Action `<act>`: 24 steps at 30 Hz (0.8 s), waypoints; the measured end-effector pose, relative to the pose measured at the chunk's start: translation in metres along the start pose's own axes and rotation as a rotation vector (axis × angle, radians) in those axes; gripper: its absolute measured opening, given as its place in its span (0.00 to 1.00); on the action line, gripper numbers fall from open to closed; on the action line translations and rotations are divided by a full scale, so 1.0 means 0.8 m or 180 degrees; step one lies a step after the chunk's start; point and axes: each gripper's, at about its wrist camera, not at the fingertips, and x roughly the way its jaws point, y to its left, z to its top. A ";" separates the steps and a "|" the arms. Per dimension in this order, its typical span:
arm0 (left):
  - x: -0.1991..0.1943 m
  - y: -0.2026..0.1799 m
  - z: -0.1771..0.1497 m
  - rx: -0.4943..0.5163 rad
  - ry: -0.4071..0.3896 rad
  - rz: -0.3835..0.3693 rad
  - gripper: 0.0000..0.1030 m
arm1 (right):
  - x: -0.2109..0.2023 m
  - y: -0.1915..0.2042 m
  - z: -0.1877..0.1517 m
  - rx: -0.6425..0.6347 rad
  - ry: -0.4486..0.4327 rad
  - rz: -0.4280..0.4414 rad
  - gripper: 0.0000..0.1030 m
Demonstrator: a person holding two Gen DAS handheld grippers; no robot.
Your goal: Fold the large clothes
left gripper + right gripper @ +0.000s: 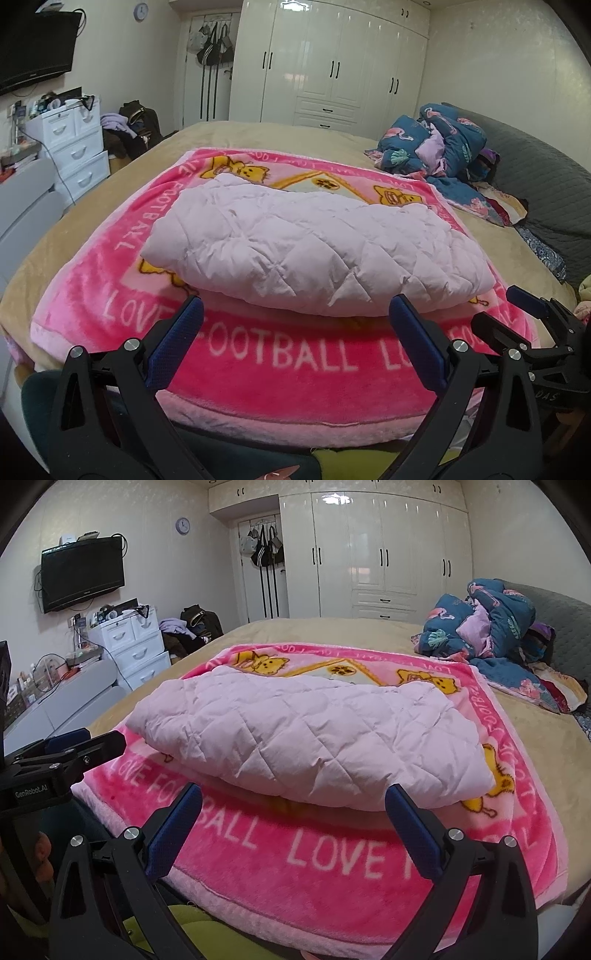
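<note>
white glossy wardrobe (376, 550), wall-mounted tv (82, 572), round wall clock (182, 525), white drawer unit (135, 642), cream walls

Tan-covered bed (288, 133) — pink blanket (295, 369) and rumpled blue quilt (436, 147), seemingly, on it.

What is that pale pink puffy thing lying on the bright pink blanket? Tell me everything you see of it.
It looks like a quilted garment, pale pink and padded, stitched in a diamond pattern, its fabric slightly crinkled. It is folded into a thick, rounded bundle of at least two layers, with no sleeves, collar or fastening showing. It lies flat near the middle of the pink football blanket, which alone touches it. The left gripper and right gripper are open and just short of its near edge.
</note>
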 end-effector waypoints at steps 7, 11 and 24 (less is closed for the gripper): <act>0.000 0.000 0.000 0.0000 0.0001 0.0001 0.91 | 0.001 0.001 -0.001 -0.0001 0.0006 -0.0004 0.96; -0.001 0.001 0.000 0.0003 0.0007 0.0018 0.91 | 0.002 0.002 -0.002 0.0016 0.0027 0.0005 0.96; -0.001 0.003 0.002 0.0016 0.0024 0.0030 0.91 | 0.005 0.002 -0.002 0.0007 0.0025 0.0009 0.96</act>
